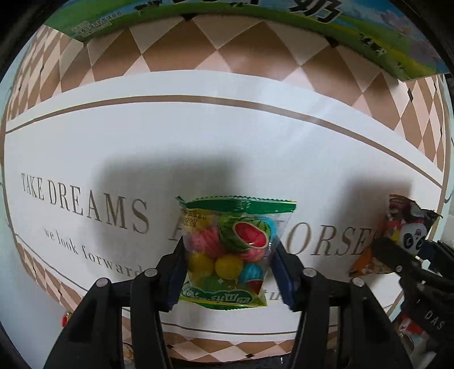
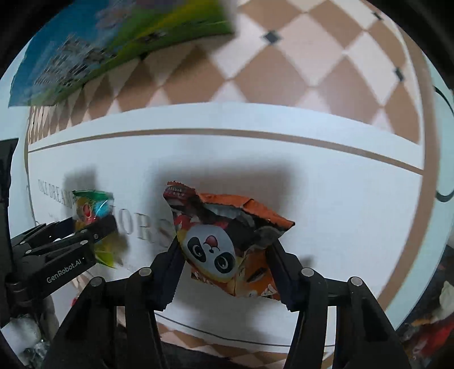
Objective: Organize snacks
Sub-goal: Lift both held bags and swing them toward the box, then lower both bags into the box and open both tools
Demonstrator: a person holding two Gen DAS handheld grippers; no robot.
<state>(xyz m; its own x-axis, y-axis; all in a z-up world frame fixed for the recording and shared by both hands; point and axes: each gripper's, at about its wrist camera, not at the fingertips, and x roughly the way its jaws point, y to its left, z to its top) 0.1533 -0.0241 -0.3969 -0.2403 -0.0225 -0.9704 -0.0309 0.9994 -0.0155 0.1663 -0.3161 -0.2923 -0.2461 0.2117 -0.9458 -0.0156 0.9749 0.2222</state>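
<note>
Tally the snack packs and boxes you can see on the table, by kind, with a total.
Clear bag of coloured gumballs, held in the left gripper: 1
Orange panda snack packet, held in the right gripper: 1
Green and blue printed box at the far edge: 1
Total: 3

Right gripper [image 2: 224, 255] fingers clamp orange panda snack bag [image 2: 227, 241] above white table [image 2: 340, 198]; left gripper [image 2: 88, 230] alongside.
</note>
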